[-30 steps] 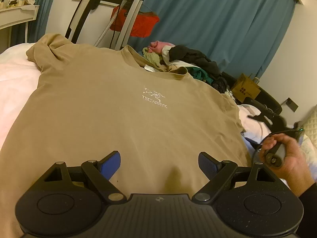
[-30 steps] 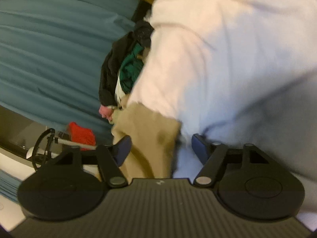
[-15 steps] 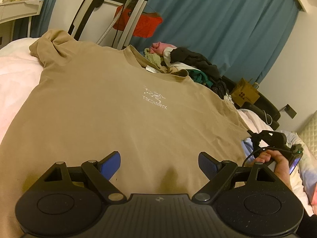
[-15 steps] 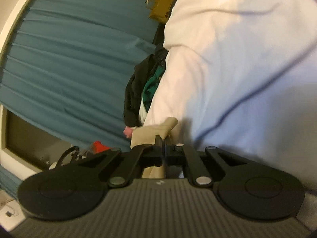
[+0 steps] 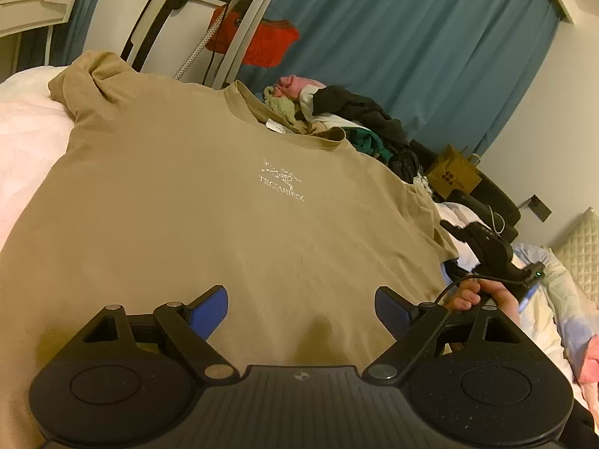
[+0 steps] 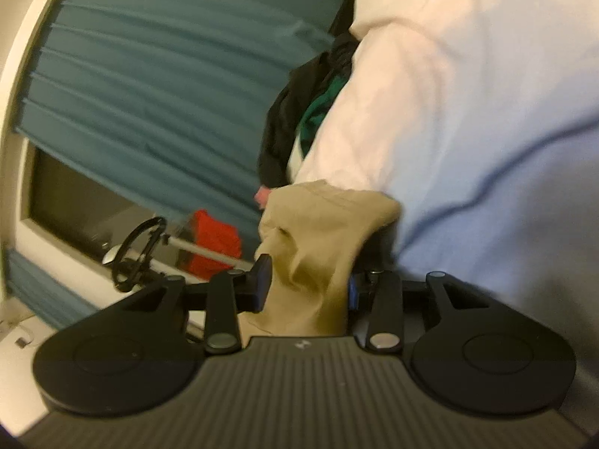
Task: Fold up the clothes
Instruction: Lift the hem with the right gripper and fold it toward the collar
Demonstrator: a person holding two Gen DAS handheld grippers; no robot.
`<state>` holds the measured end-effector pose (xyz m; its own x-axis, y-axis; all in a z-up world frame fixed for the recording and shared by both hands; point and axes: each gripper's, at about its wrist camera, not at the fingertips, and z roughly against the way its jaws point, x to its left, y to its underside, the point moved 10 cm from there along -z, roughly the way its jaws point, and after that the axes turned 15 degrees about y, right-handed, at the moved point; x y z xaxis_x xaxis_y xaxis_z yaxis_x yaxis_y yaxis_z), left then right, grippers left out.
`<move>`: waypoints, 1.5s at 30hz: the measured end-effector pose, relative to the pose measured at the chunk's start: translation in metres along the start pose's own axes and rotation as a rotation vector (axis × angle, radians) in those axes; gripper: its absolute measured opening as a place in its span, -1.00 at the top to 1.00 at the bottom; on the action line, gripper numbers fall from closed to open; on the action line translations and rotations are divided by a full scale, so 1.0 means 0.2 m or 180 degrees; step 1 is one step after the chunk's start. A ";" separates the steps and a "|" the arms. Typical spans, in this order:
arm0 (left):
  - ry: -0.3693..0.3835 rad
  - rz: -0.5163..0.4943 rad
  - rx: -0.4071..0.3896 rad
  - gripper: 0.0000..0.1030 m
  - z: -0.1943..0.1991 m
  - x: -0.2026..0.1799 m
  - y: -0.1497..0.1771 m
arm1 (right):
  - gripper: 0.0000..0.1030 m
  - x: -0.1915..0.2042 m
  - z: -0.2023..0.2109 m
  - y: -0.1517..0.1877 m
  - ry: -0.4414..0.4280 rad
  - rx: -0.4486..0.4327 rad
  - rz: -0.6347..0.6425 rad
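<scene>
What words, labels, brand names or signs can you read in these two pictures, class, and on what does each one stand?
"TECARIYX", as far as it can be read, in white under a small white emblem on the chest of the tan T-shirt.
White neck tag inside the collar: too small to read.
Dark dot pattern on the cardboard box: no letters legible.
Small round emblem on the left gripper: no words.
Right wrist view: no text readable.

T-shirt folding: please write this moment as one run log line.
stage: sleeve fold begun | tan T-shirt: spread flat on bed | left gripper: open above hem | right gripper: clamping sleeve
</scene>
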<state>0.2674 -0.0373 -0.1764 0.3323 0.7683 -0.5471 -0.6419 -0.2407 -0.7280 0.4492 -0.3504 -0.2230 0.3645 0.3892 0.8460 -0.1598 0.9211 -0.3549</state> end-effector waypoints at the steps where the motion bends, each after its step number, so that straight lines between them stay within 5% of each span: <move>1: 0.0007 0.0001 -0.0001 -0.70 0.00 0.00 0.00 | 0.18 0.02 -0.02 0.00 -0.0047 0.0064 0.0061; 5: 0.0098 0.0010 0.0029 -0.70 -0.01 -0.01 0.01 | 0.17 0.11 -0.12 -0.03 -0.0225 0.0175 0.0331; 15: 0.0136 -0.0285 0.0113 -0.72 -0.08 -0.06 0.05 | 0.21 0.18 -0.35 -0.06 -0.0401 0.0389 0.0187; 16: 0.0144 -0.0312 0.0122 -0.72 -0.09 -0.07 0.05 | 0.28 0.20 -0.36 -0.06 -0.0436 0.0395 0.0227; 18: 0.0132 -0.0349 0.0093 -0.72 -0.09 -0.08 0.03 | 0.78 0.21 -0.37 -0.07 -0.0425 0.0373 0.0280; 26: -0.0192 -0.0202 -0.0066 -0.72 -0.06 0.01 0.00 | 0.90 0.15 -0.17 -0.27 -0.0473 -0.0567 0.0015; 38: -0.0636 0.0110 -0.0144 -0.72 0.08 0.15 -0.14 | 0.91 0.55 0.02 -0.17 0.0654 -0.1021 0.1316; 45: -0.0660 0.0538 -0.0027 -0.72 0.26 0.31 -0.19 | 0.90 1.08 0.14 0.18 0.1019 -0.1349 0.2595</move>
<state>0.2770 0.0512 -0.1611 0.0717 0.8217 -0.5654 -0.6702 -0.3801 -0.6374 0.4969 -0.2340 -0.0419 0.5305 0.8342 0.1510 -0.1531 0.2694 -0.9508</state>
